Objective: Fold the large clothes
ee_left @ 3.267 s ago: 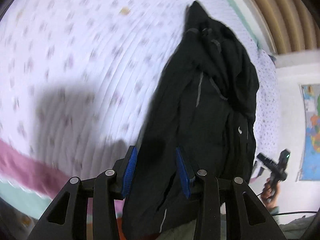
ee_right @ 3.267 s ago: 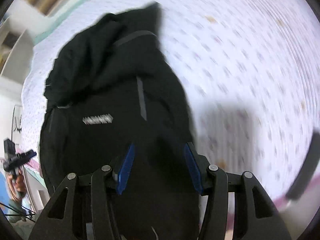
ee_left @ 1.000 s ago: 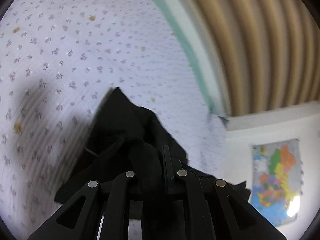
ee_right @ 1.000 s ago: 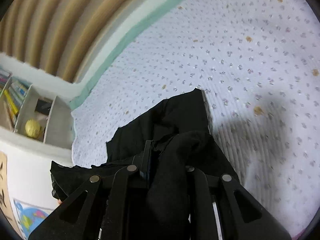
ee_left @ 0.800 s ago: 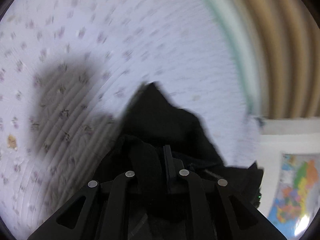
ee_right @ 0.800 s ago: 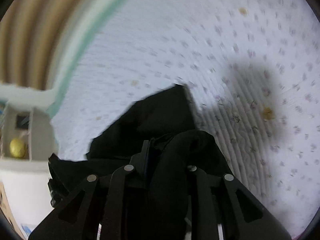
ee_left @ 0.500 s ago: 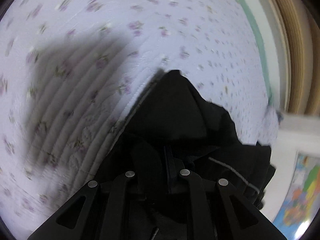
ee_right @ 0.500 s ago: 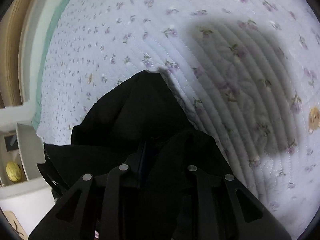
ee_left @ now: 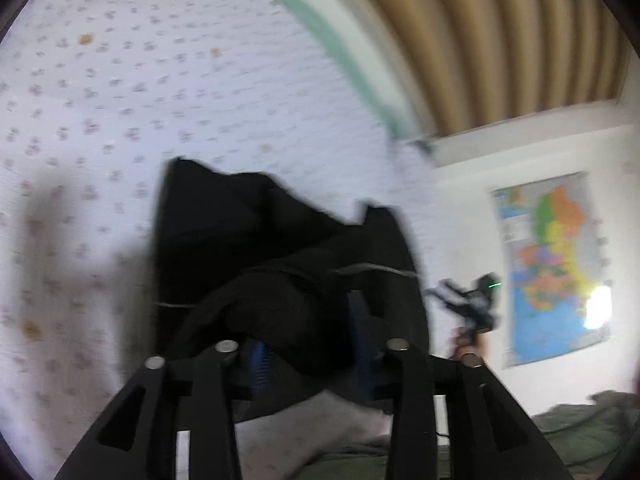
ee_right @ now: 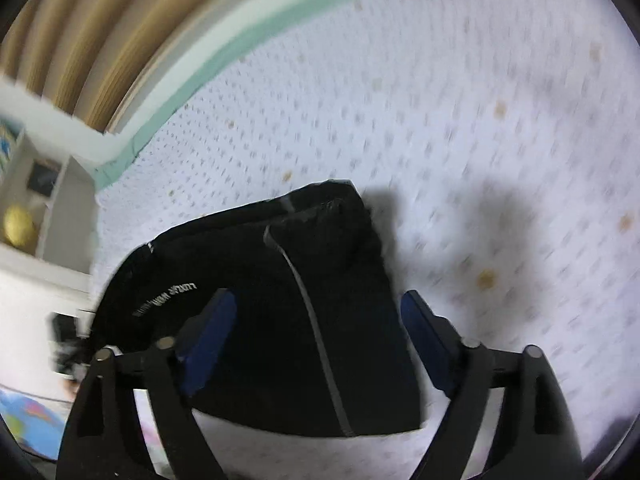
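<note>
Between spread right fingers (ee_right: 316, 338), free folded jacket (ee_right: 280, 300); left fingers (ee_left: 308, 356) cloth-filled, grip unclear.

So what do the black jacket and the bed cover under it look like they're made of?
Black jacket: probably a matte synthetic shell, since it drapes in soft folds and carries a thin pale stripe and small printed lettering. Bed cover: looks like quilted cotton, white with a small floral print and stitched ridges. Motion blur leaves both uncertain.
</note>
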The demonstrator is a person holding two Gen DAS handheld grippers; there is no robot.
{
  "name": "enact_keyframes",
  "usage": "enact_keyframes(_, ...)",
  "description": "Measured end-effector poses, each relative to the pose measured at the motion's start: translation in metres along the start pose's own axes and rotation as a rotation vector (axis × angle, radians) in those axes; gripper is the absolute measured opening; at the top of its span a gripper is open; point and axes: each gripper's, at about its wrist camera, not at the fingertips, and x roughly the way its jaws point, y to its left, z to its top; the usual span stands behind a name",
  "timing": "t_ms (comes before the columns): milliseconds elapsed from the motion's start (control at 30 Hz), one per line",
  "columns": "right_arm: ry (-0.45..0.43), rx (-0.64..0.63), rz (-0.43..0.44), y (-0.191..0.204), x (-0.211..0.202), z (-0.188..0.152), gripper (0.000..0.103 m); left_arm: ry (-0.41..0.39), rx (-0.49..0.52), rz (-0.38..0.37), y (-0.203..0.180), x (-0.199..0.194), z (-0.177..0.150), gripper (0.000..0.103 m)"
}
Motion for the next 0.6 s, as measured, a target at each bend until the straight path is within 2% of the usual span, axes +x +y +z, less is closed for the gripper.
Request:
enact_keyframes(67,-0.003,-0.019,0.007,0.005,0.004,-0.002,0.088,-0.058,-0.066,-0.056,0.003,-0.002,0.005,0.044)
enact_keyframes(133,0.017,-0.039,-0.007,0.013,0.017,-0.001,0.088,-0.126,-0.107,-0.062,0.011,-0.009,0.01,0.045)
enact_keyframes(167,0.027,-0.07,-0.048,0.019,0.029,0.0,0.088,-0.168,-0.109,-0.036,0.013,-0.015,0.012,0.047)
enact_keyframes(233,0.028,-0.116,-0.109,0.028,0.045,0.002,0.088,-0.236,-0.107,0.06,0.013,-0.024,0.015,0.053)
enact_keyframes(300,0.019,-0.16,-0.175,0.034,0.065,0.009,0.088,-0.267,-0.091,0.209,0.012,-0.023,0.02,0.064)
enact_keyframes(333,0.016,-0.167,-0.186,0.033,0.071,0.011,0.088,-0.251,-0.059,0.313,0.01,-0.014,0.024,0.064)
enact_keyframes(400,0.014,-0.171,-0.2,0.029,0.09,0.022,0.088,-0.178,0.001,0.431,0.011,0.012,0.03,0.064)
enact_keyframes(433,0.014,-0.172,-0.203,0.027,0.097,0.025,0.088,-0.137,0.019,0.461,0.014,0.028,0.035,0.064)
enact_keyframes(533,0.016,-0.189,-0.235,0.023,0.123,0.041,0.088,-0.071,0.011,0.451,0.026,0.068,0.048,0.064)
enact_keyframes(600,0.022,-0.208,-0.254,0.017,0.139,0.051,0.088,-0.063,-0.005,0.476,0.036,0.082,0.057,0.064)
